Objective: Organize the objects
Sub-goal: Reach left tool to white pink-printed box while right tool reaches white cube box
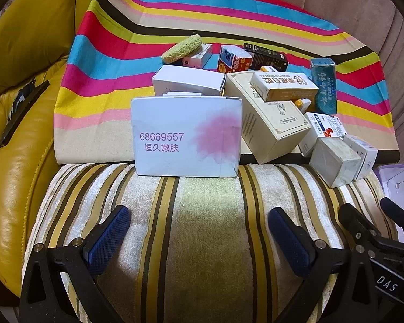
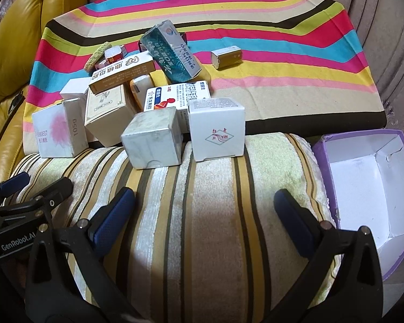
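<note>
Tray: a purple tray (image 2: 369, 177) with a white inside sits at your far right, on the edge of the striped towel (image 2: 202, 215). Nothing lies in it.

Left tongs: your left gripper (image 1: 199, 239) stands wide open, pointing steeply down over the towel. Its blue pads (image 1: 107, 239) touch nothing, and nothing is between them.

Right tongs: your right gripper (image 2: 204, 220) is also spread wide and empty, above the towel, with the tray just to its right.

Nearest left: a white box with a pink flower (image 1: 187, 137) stands upright straight ahead of the left gripper, at the far edge of the towel, apart from the pads.

Nearest right: a grey cube box (image 2: 152, 138) and a white box with a red logo (image 2: 216, 129) stand side by side ahead of the right gripper, not touching it.

Pile: behind these, on the rainbow-striped cloth (image 2: 256, 53), more boxes lie heaped. A cream box (image 1: 269, 123) leans tilted with a smaller yellow-edged box (image 1: 284, 86) on top. A teal box (image 2: 171, 52) stands tilted.

Sponge: a green sponge (image 1: 181, 48) rests on a small box at the back.

Stray: one small box (image 2: 226, 58) lies alone to the right of the pile.
</note>
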Motion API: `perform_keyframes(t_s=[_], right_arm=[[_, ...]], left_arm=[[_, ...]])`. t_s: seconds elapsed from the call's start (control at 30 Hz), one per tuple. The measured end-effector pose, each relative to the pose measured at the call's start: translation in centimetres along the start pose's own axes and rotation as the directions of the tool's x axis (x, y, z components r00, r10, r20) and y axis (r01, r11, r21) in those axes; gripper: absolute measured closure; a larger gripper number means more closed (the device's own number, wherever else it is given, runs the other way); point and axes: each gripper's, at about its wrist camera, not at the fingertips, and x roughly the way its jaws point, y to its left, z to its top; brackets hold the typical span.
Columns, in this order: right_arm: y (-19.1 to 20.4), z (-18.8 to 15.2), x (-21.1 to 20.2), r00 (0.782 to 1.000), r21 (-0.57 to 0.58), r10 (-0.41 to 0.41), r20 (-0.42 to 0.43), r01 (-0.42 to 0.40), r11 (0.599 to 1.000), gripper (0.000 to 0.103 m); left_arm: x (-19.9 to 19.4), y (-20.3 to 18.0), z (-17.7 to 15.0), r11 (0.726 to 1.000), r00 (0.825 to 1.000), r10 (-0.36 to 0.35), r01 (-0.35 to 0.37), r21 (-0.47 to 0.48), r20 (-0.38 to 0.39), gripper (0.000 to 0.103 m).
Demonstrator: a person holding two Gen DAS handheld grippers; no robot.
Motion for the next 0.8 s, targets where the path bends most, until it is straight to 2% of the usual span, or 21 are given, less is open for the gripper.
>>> perform_keyframes(t_s=[0.17, 0.27, 0.47, 0.6, 0.8], right_arm=[[-0.1, -0.1, -0.1, 1.0, 0.002, 0.003, 0.003, -0.003, 1.0, 0.0], [0.0, 0.2, 0.0, 1.0, -0.004, 0.001, -0.008, -0.001, 1.0, 0.0], [-0.6, 0.5, 0.0, 0.999, -0.015, 0.04, -0.025, -0.04, 0.999, 0.0], [-1.0, 0.7, 0.0, 0.997, -0.004, 0.076, -0.011, -0.076, 0.997, 0.0], [-1.5, 1.4, 0.0, 0.99, -0.004, 0.136, 0.034, -0.136, 0.991, 0.0]], left_arm=[[0.3, -0.1, 0.4, 1.0, 0.999, 0.003, -0.002, 0.018, -0.036, 0.0], [0.3, -0.2, 0.3, 0.999, 0.999, 0.011, -0.01, 0.045, -0.032, 0.0], [0.0, 0.1, 0.3, 1.0, 1.0, -0.008, 0.008, 0.025, -0.017, 0.0], [-0.8, 0.6, 0.9, 1.0, 0.999, -0.018, 0.018, 0.014, 0.032, 0.004], [-1.2, 1.0, 2.8, 0.999, 0.995, -0.032, 0.033, -0.007, 0.091, 0.004]])
